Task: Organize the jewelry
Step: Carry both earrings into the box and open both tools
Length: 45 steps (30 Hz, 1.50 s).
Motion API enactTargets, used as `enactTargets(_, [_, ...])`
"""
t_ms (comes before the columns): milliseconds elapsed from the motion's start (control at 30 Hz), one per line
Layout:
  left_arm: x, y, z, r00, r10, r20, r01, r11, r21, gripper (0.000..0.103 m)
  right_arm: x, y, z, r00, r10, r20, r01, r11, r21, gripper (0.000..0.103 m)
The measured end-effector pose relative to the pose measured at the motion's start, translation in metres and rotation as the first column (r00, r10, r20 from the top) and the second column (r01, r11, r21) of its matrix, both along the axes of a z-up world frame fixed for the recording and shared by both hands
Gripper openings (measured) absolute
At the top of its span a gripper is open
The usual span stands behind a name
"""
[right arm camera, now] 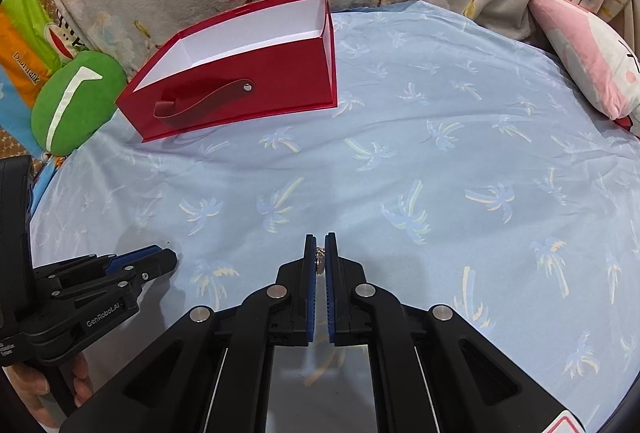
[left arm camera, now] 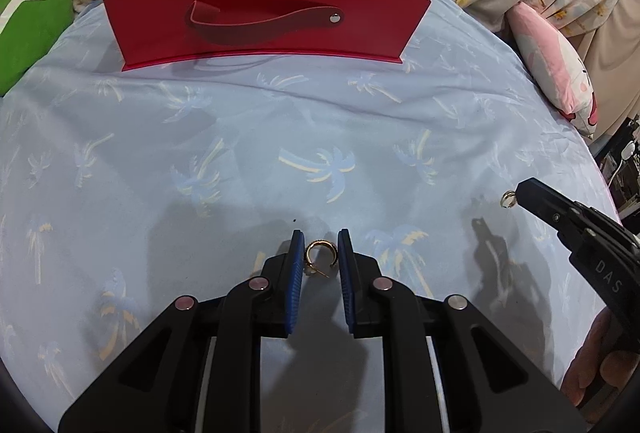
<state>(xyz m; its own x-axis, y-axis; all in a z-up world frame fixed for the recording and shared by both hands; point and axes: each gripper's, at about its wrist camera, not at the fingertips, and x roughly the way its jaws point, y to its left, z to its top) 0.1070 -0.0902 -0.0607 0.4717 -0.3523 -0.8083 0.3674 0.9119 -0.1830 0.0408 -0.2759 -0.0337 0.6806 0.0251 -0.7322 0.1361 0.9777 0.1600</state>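
Left gripper (left arm camera: 320, 253) pinches a gold hoop earring (left arm camera: 319, 253) near the bedsheet's (left arm camera: 280, 121) front edge; right gripper (right arm camera: 320, 257), pressed together, holds a small ring (right arm camera: 320, 257). Either could slip before reaching the red box (left arm camera: 264, 25).

The box (left arm camera: 264, 21) stands on the sheet (left arm camera: 240, 137) (far side), cushions (left arm camera: 32, 29) flanking it.

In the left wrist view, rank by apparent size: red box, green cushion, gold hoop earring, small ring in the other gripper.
1. red box
2. green cushion, partly cut off
3. gold hoop earring
4. small ring, though farther from the camera
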Motion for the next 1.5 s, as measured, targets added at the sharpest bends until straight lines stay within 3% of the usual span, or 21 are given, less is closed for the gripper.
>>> enactTargets(333, [-0.002, 0.03, 0.029, 0.998, 0.046, 0.049, -0.045, 0.999, -0.026, 0.016, -0.001, 0.013, 0.014, 0.999, 0.031, 0.037, -0.032, 0.999, 0.019, 0.003])
enactTargets(533, [0.012, 0.05, 0.065, 0.988, 0.095, 0.121, -0.091, 0.995, -0.033, 0.016, 0.009, 0.026, 0.049, 0.99, 0.078, 0.115, -0.077, 0.997, -0.011, 0.003])
enactTargets(800, [0.052, 0.074, 0.132, 0.952, 0.139, 0.272, -0.131, 0.99, -0.05, 0.016, 0.044, 0.038, 0.11, 0.96, 0.145, 0.241, -0.132, 0.989, -0.072, 0.003])
enactTargets(1067, [0.123, 0.069, 0.188, 0.906, 0.165, 0.391, -0.157, 0.986, -0.052, 0.016, 0.113, 0.05, 0.162, 0.928, 0.187, 0.322, -0.155, 0.98, -0.123, 0.003])
enactTargets(1167, [0.149, 0.058, 0.196, 0.891, 0.162, 0.424, -0.161, 0.986, -0.039, 0.016, 0.143, 0.049, 0.171, 0.922, 0.185, 0.34, -0.159, 0.982, -0.102, 0.003])
enactTargets(1267, [0.182, 0.048, 0.19, 0.904, 0.154, 0.398, -0.154, 0.988, -0.031, 0.017, 0.177, 0.047, 0.172, 0.924, 0.175, 0.34, -0.152, 0.984, -0.094, 0.003])
enactTargets(1467, [0.241, 0.038, 0.15, 0.916, 0.198, 0.349, -0.205, 0.979, -0.018, 0.02, 0.239, 0.044, 0.136, 0.95, 0.15, 0.275, -0.133, 0.988, -0.08, 0.004])
enactTargets(1500, [0.25, 0.036, 0.141, 0.923, 0.195, 0.332, -0.203, 0.979, -0.012, 0.028, 0.245, 0.044, 0.13, 0.952, 0.151, 0.268, -0.134, 0.988, -0.078, 0.007])
